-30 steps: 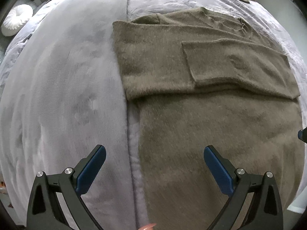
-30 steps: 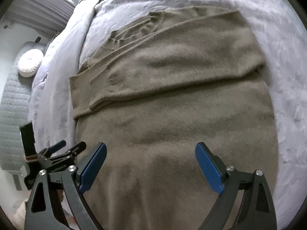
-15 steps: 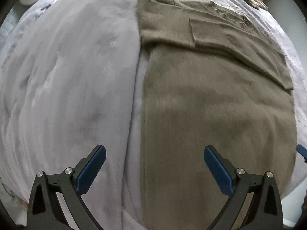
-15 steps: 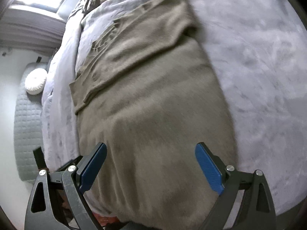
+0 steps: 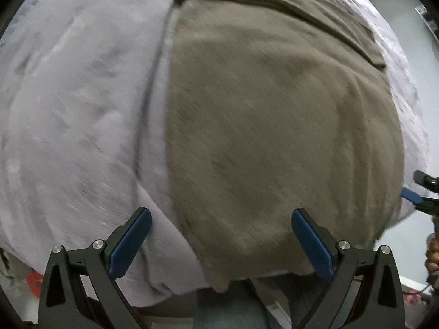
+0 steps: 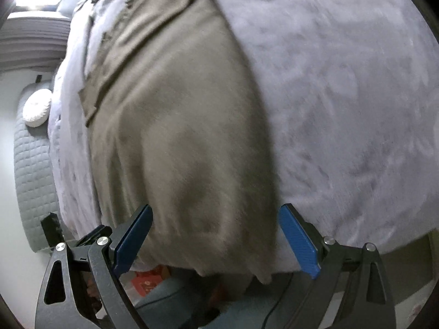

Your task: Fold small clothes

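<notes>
The left gripper (image 5: 221, 237) has its jaws spread wide and grips nothing; the right gripper (image 6: 215, 233) is likewise spread wide and unloaded. Ahead of both lies a grey bedspread (image 5: 68, 104), which fills the area left of the left gripper and right of the right gripper (image 6: 343, 96). A raised seam (image 5: 153, 104) in the bedspread runs forward just inside the left gripper's left finger. Far forward-left of the right gripper: a round white cushion (image 6: 37, 108) on a quilted grey surface (image 6: 30, 170). No legible writing or labels appear; both views are motion-blurred. The sweater (image 5: 274, 115) is olive-brown knit, laid flat, sleeves folded across its far end. Its hem hangs over the near bed edge between the fingers of each gripper (image 6: 192, 137). The right gripper shows at the left view's right edge (image 5: 419, 197).
</notes>
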Demonstrator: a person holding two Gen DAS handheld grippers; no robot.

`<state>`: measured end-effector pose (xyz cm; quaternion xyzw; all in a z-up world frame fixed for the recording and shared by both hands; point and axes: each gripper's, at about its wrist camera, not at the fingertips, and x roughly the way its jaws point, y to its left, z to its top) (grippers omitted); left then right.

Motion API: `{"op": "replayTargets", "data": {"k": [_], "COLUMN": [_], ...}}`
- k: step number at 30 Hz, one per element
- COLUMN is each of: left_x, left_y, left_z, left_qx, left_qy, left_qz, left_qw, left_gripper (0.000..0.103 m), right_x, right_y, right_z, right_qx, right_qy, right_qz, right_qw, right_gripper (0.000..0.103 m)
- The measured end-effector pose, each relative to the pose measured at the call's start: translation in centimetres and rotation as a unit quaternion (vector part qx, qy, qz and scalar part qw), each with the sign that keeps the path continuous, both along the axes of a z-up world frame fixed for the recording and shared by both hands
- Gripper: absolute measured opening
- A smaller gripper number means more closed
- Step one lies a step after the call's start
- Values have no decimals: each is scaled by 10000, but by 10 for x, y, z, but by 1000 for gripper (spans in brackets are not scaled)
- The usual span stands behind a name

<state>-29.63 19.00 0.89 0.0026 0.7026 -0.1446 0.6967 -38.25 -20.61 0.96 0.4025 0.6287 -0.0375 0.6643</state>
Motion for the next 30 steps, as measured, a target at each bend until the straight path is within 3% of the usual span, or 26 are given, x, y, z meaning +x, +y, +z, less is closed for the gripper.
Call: {"op": "replayTargets", "data": {"k": [6,13,17,18,19,20,22,24,30], "left_x": [-20,-7,9,15,13,13,21,22,46], "left_y": [-14,-12,-5,-1,-5,-5,-4,-6,11], "left_z": [-18,-41,-35,-27,-23,-23,-16,-14,16], "left_qx": [-281,-715,-1057,-1045,-993,-943,-836,-983,-1520], "left_qy": [290,622,813,806,773,790,847,960,882], "left_qz": [-189,-39,-24,-62,-143,-221,-374,-424,-422], "left_qw": [9990,9955,9911,9912,9919,9922,9922,9896,9835], "left_gripper": [102,102,102,98,84,74,33,17,13], "right_x": [-15,-11,-9,-9,-9,-9,-10,-10,6], "right_y": [5,27,37,36,36,39,38,40,38], "right_z": [-23,-38,-39,-40,-40,-41,-44,-36,1], "right_qx": [448,1287,1482,1449,1398,1343,1284,1199,1738], "right_qy": [133,-60,-147,-92,-30,58,242,136,-702], "right_qz": [6,176,175,113,49,-19,-104,-42,-315], "right_qw": [9989,9915,9887,9893,9902,9909,9914,9927,9818], "right_gripper": [95,95,92,88,75,51,17,17,16]}}
